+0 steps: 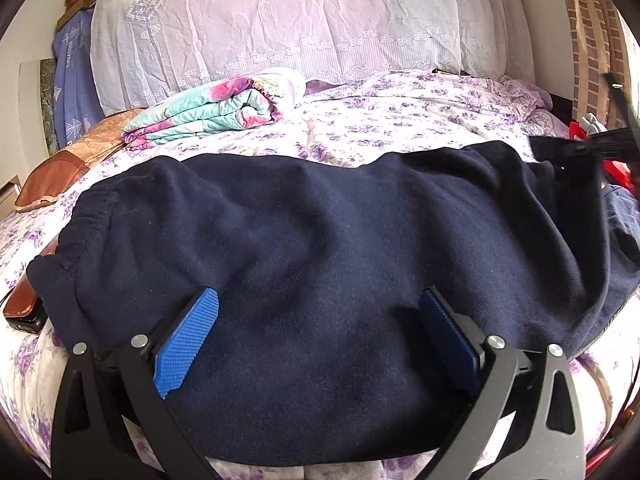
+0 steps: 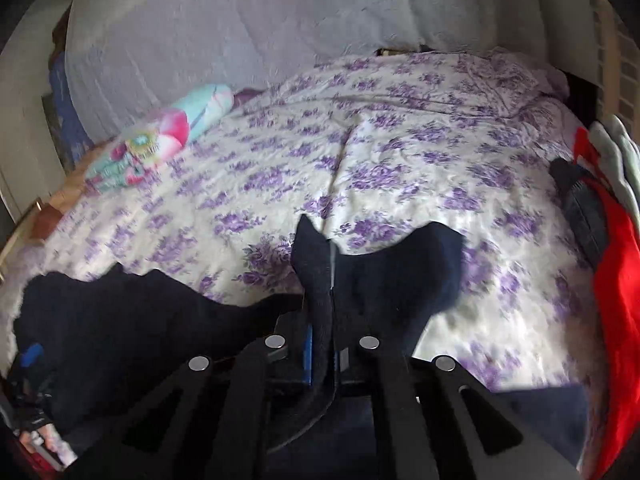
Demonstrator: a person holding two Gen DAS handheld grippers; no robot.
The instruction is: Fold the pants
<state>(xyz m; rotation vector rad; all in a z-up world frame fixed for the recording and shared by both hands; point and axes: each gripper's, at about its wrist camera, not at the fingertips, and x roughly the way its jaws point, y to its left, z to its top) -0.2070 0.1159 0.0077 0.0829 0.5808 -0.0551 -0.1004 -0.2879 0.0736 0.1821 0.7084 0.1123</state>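
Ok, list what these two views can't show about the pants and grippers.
- Pants leg ends: left wrist view, cut off at the right edge, behind the blurred right gripper.
- Right gripper pads: right wrist view, buried in the pinched dark fabric; the whole frame is motion-blurred.
- Left gripper in the right wrist view: only a dark smear at the lower left edge.
- Fold count: layers look alike.

Navy pants (image 1: 320,220) flat on floral bed (image 1: 400,120), left gripper (image 1: 318,300) open over 'em.

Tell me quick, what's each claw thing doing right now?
Left gripper: jaws open over the navy pants, gripping nothing.
Right gripper: jaws shut on a fold of the pants.
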